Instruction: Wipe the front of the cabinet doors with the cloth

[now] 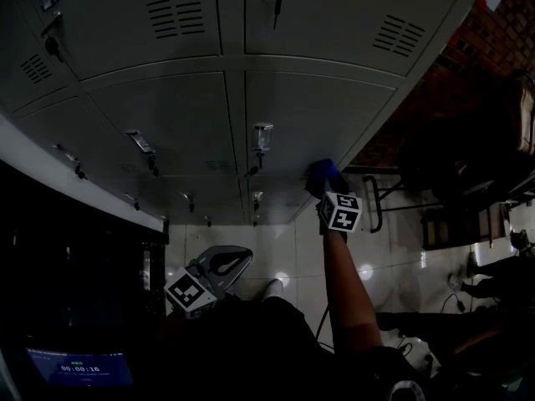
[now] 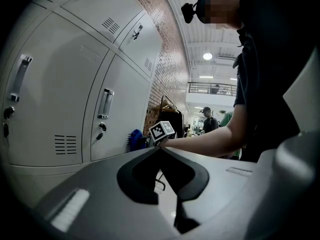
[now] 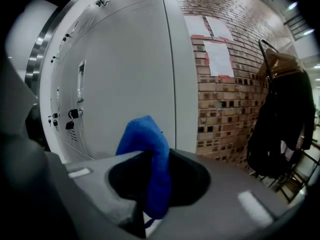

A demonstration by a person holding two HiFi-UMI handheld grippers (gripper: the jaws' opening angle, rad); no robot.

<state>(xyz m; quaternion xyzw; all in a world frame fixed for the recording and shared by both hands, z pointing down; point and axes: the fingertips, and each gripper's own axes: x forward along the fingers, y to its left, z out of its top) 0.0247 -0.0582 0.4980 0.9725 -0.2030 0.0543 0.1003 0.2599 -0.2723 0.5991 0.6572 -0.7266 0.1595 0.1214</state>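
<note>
Our right hand-held gripper (image 3: pixel 146 184) pinches the cloth (image 3: pixel 145 134) by a fold, so rubbing the cabinet door (image 3: pixel 125 74) ahead could tug it free.

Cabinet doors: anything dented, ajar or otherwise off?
Nothing stands out. The cabinet doors sit shut and flush, with no dent or stain showing, though the head view is dark. The blue cloth is pinched in the right claw near the rightmost door. The left claw is shut and empty, held back.

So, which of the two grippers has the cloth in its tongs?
The right gripper, raised at the cabinet doors: its tongs pinch the blue cloth. The left gripper hangs low, tongs empty.
</note>
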